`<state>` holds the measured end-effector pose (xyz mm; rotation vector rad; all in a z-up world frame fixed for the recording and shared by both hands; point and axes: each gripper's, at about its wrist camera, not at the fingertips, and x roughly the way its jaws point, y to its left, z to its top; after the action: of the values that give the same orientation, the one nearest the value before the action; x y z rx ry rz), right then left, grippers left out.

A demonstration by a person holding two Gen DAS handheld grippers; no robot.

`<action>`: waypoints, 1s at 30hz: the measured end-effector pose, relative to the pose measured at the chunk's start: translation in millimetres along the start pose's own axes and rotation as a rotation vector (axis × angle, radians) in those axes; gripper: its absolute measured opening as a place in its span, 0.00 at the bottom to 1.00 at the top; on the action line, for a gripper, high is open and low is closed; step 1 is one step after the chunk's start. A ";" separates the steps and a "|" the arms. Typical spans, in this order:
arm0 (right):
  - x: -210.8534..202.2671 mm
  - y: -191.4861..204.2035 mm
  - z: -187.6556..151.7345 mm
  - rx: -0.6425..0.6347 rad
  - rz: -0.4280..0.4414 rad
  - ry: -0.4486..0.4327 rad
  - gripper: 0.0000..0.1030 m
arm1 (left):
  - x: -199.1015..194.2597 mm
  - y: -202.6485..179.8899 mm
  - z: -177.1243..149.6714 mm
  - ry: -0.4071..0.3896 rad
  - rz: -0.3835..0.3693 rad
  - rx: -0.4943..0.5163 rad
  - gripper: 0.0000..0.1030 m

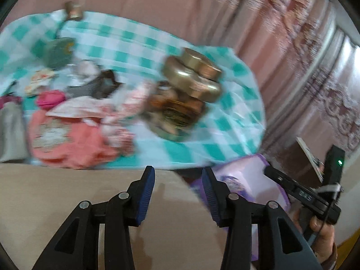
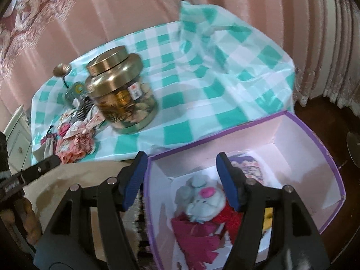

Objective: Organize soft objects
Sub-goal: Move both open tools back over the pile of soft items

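Left wrist view, blurred: left gripper (image 1: 177,180) has its jaws apart, nothing between them, over a beige surface (image 1: 67,202). At 12 o'clock a table under a teal-checked cloth (image 1: 139,42). One gold-lidded jar (image 1: 180,94) at centre, smeared double by blur. At 10 o'clock a pile of soft things: one coral garment (image 1: 74,144), one pink floral cloth (image 1: 121,112), one magenta item (image 1: 49,97), one dark striped piece (image 1: 94,85); the rest too blurred to count. One grey-green box (image 1: 57,51) and one small brass knob (image 1: 73,11) at 11 o'clock. Only this view shows the right hand (image 1: 321,229) on its black handle at 4 o'clock, and the purple box's outer side (image 1: 247,180).

Right wrist view, sharper: right gripper (image 2: 181,173) has its jaws wide apart, empty, above the open purple box (image 2: 315,130). Only this view shows the box's inside: one grey plush toy (image 2: 202,200) with a pink nose on one magenta cloth (image 2: 198,236), at 6 o'clock; one yellow bit (image 2: 267,220) at 5 o'clock, unclear. Same one jar (image 2: 121,90) at 11 o'clock, soft pile (image 2: 74,139) at 9 o'clock, well apart from the box. The left tool's black tip (image 2: 45,164) enters at 9 o'clock. Pink curtains (image 2: 112,11) behind.
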<state>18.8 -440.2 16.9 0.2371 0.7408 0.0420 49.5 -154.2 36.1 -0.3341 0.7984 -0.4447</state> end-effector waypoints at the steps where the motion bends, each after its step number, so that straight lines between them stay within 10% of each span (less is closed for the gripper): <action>1: 1.6 5.1 -0.4 -0.009 0.007 0.004 0.65 | -4.7 9.6 1.1 -0.005 0.030 -0.018 0.44; 15: 40.7 109.7 -5.0 -0.185 0.144 0.064 0.65 | -79.4 123.9 1.1 -0.104 0.360 -0.190 0.44; 30: 85.0 185.4 10.9 -0.316 0.219 0.111 0.66 | -71.3 192.7 22.5 -0.026 0.476 -0.295 0.47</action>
<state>97.3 -251.7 10.7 0.0124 0.8047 0.3799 71.6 49.4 7.9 -0.4077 0.8881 0.1255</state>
